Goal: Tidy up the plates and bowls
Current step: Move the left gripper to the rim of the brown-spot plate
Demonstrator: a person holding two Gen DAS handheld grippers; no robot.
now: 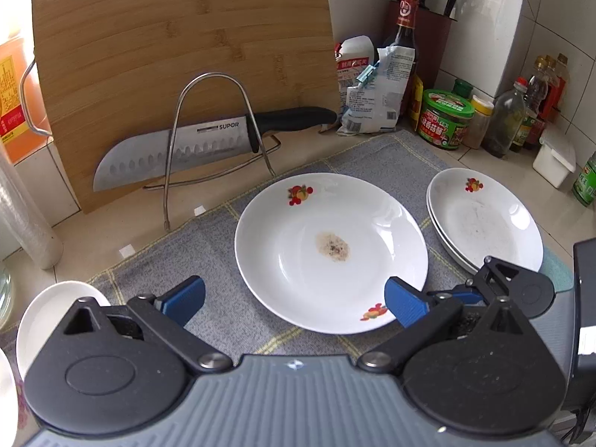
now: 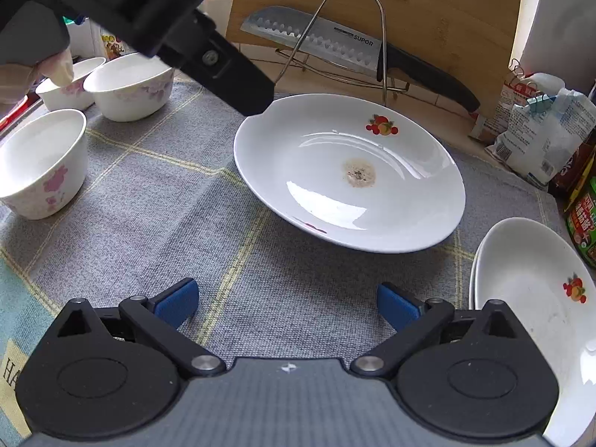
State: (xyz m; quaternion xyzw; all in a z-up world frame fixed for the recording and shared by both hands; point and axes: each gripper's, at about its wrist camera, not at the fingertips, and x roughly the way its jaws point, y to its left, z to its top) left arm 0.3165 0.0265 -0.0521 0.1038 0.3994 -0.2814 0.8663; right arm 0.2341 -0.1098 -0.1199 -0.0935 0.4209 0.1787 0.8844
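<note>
A white plate (image 1: 331, 253) with fruit decals and a brown stain lies on the grey checked cloth (image 1: 208, 231). My left gripper (image 1: 294, 301) is open just in front of it, and its right pad (image 1: 406, 305) overlaps the plate's near rim. In the right wrist view this plate (image 2: 350, 171) sits ahead of my open right gripper (image 2: 287, 305), which has only cloth between its fingers. Two stacked plates (image 1: 484, 219) (image 2: 536, 298) rest to the right. Three floral white bowls (image 2: 44, 164) (image 2: 130, 85) (image 2: 70, 82) stand at the left.
A bamboo cutting board (image 1: 178, 56) leans at the back, with a wire rack (image 1: 212, 130) holding a large knife (image 1: 175, 149). Packets (image 1: 376, 85), a green-lidded jar (image 1: 445, 119), bottles (image 1: 506, 123) and a knife block (image 1: 432, 37) crowd the right corner. A person's hand (image 2: 22, 74) holds the left gripper.
</note>
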